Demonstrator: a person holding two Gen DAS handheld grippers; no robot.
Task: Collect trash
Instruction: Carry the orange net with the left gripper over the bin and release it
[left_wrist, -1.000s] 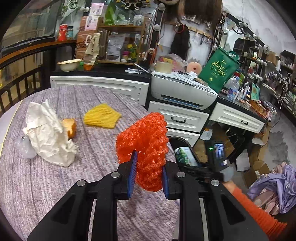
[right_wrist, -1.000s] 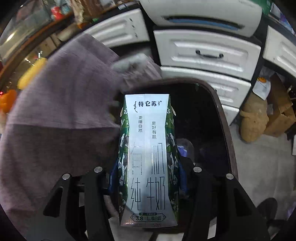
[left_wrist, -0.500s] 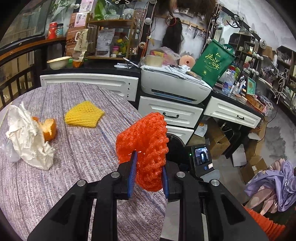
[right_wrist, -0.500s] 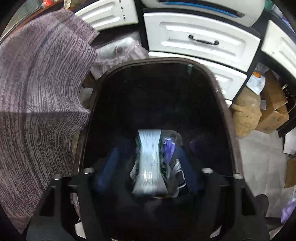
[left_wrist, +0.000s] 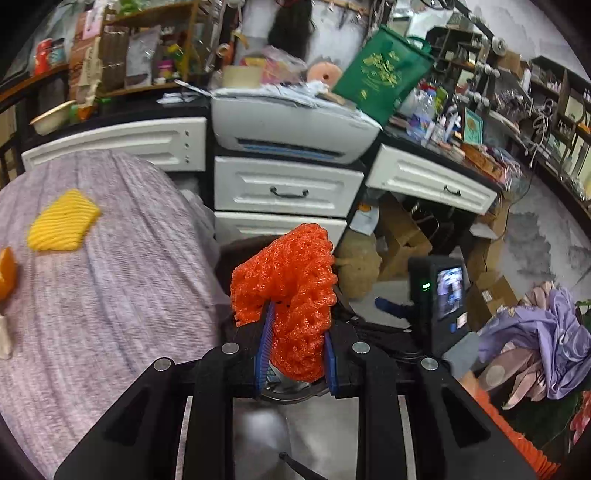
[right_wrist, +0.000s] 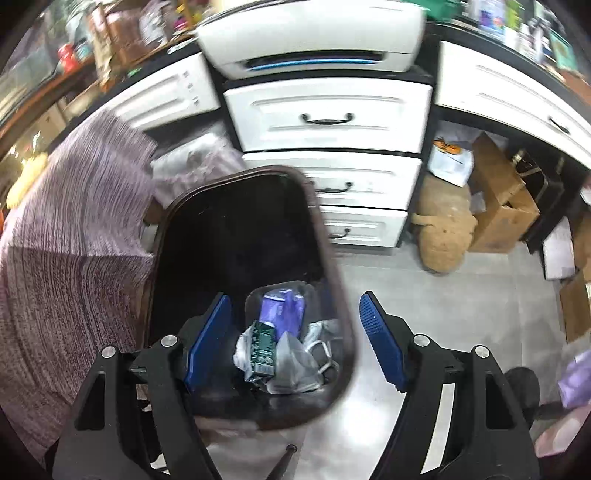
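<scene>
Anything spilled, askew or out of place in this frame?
Nothing spilled. The milk carton lies inside the bin; the left gripper holds the orange foam net. A yellow net remains on the table.

The orange foam net (left_wrist: 291, 295) looks spongy and open-meshed. The tablecloth (left_wrist: 110, 288) is woven, ribbed purple cloth. The bin (right_wrist: 332, 266) seems smooth dark plastic, though blurred. Drawers (right_wrist: 325, 110) are glossy white.

Bin (right_wrist: 334, 258) on floor right of table (right_wrist: 66, 266), before drawers (right_wrist: 328, 114), carton (right_wrist: 263, 349) inside
</scene>
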